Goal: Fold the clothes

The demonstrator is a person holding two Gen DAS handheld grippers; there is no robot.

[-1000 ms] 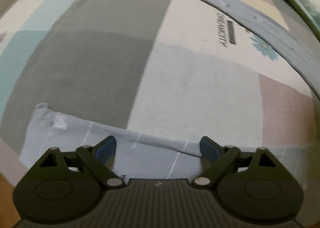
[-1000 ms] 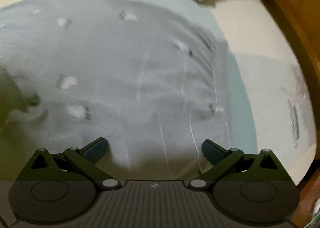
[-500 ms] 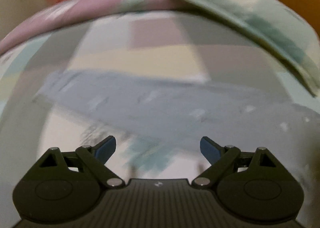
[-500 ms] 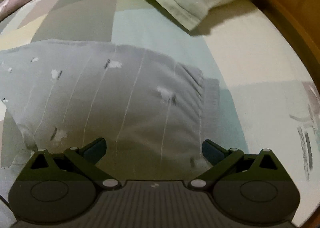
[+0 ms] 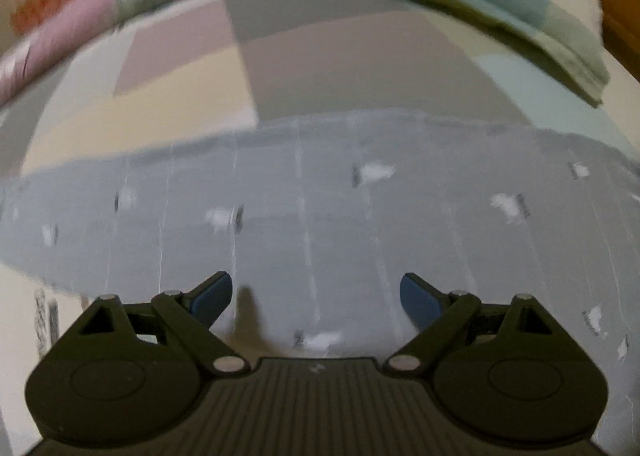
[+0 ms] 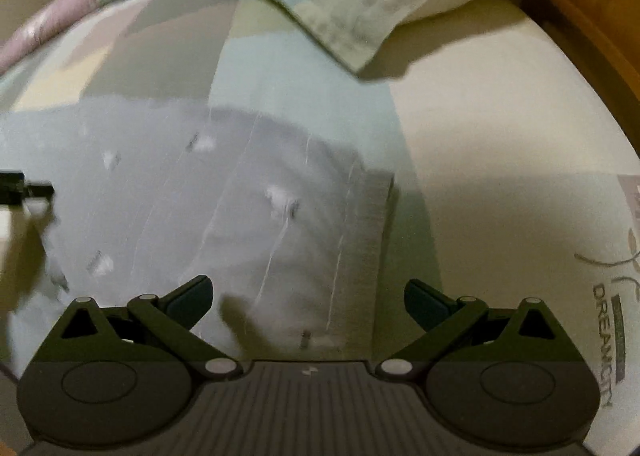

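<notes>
Up close, the left gripper has its blue-padded fingers spread wide apart with nothing between them but the grey garment lying below. That garment, pale grey with thin white lines and small white patches, fills the left wrist view from about 9 o'clock to 3 o'clock, spread flat on the patchwork bedsheet. Its far edge runs across the frame just above the middle. Beyond it, toward 12 and 1 o'clock, a pillow in green and cream blocks lies on the sheet, and a pink blanket is bunched at 10 o'clock.

Likewise, the right gripper holds its dark teal fingers wide apart and grips nothing. The same garment lies under and ahead of it, reaching from the 9 o'clock edge to a ribbed hem just right of centre; the right-hand finger sits over bare sheet past that hem. At 9 o'clock a dark tool part pokes in over the cloth; what it is cannot be told. The pillow lies at 12 to 1 o'clock, apart from the garment. Printed lettering shows on the sheet at 4 o'clock, and a wooden bed frame curves along the 2 o'clock edge.
</notes>
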